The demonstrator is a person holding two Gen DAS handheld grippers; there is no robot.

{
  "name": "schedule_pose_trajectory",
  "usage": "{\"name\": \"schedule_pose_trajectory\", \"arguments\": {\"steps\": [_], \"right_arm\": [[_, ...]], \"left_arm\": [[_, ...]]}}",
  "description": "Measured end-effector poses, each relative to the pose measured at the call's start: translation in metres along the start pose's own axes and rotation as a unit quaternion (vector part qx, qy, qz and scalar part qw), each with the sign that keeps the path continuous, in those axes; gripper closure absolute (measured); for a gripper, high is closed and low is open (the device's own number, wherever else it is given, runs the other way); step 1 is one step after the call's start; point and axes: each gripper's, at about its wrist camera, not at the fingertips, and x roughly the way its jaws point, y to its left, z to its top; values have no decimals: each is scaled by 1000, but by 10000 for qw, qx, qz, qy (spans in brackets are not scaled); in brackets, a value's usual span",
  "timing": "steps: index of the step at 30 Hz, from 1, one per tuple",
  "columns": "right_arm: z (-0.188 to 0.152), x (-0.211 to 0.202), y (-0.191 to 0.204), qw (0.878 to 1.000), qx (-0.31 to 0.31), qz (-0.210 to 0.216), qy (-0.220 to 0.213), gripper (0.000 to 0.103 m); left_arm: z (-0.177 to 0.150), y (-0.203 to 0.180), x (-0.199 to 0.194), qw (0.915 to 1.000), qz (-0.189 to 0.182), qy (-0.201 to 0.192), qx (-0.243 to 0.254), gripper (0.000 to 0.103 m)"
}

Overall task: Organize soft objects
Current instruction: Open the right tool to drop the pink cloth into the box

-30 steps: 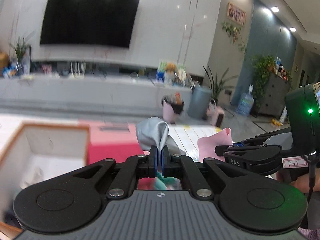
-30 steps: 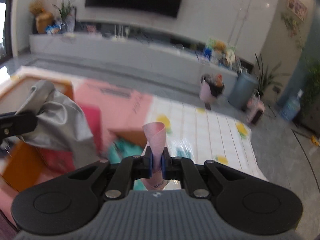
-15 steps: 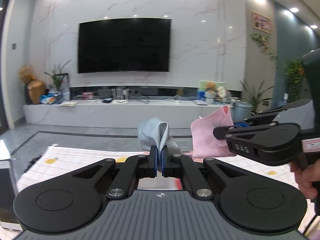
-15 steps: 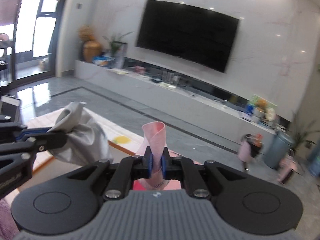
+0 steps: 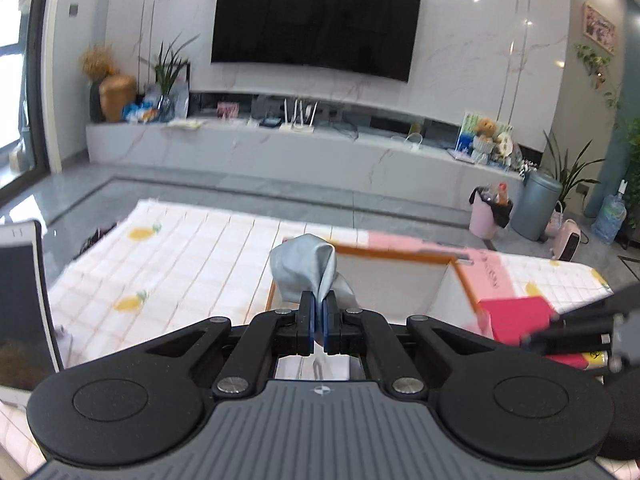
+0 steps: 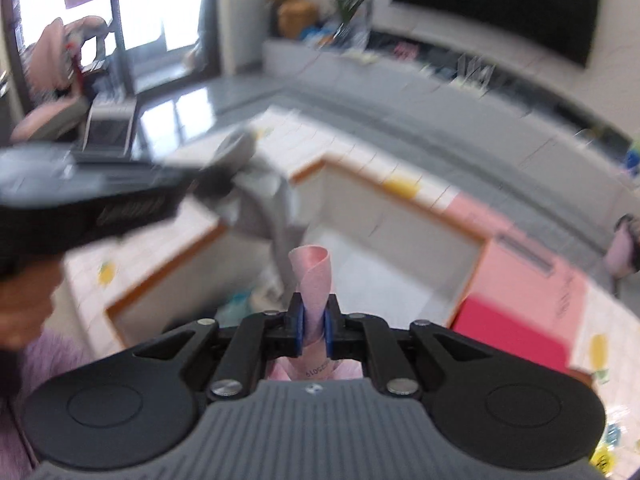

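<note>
My left gripper [image 5: 319, 326] is shut on a grey cloth [image 5: 306, 268] and holds it above the near left corner of an open white box with an orange rim [image 5: 400, 255]. My right gripper [image 6: 314, 330] is shut on a pink cloth [image 6: 312, 280] over the same box [image 6: 400, 240]. The left gripper also shows, blurred, in the right wrist view [image 6: 216, 188] with the grey cloth [image 6: 260, 208] hanging from it. Part of the right gripper's body shows at the right edge of the left wrist view.
The box stands on a table with a white checked pineapple cloth [image 5: 180, 264]. A pink lid [image 5: 492, 268] and a red compartment [image 5: 516, 316] lie to the box's right. Teal and white items [image 6: 244, 300] lie inside the box. A tablet [image 5: 20, 300] stands at the left.
Both grippers have tilted down and swung left, from facing the TV wall to hanging over the white box. Each still holds its cloth.
</note>
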Motion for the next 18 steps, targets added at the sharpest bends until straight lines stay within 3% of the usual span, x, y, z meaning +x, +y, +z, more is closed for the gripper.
{"name": "schedule_pose_trajectory", "arguments": {"steps": [4, 10, 15, 18], "right_arm": [[-11, 19, 3, 9971, -264, 199, 684, 96], [-13, 36, 11, 9826, -941, 83, 1600, 96], [-15, 44, 24, 9677, -1633, -344, 1889, 96], [-17, 62, 22, 9594, -1684, -448, 2216, 96]], "left_arm": [[-19, 19, 6, 9997, -129, 135, -159, 99], [-33, 29, 5, 9991, -269, 167, -272, 99], [-29, 31, 3, 9988, -339, 50, -363, 99], [-34, 33, 2, 9981, -383, -4, -487, 99]]}}
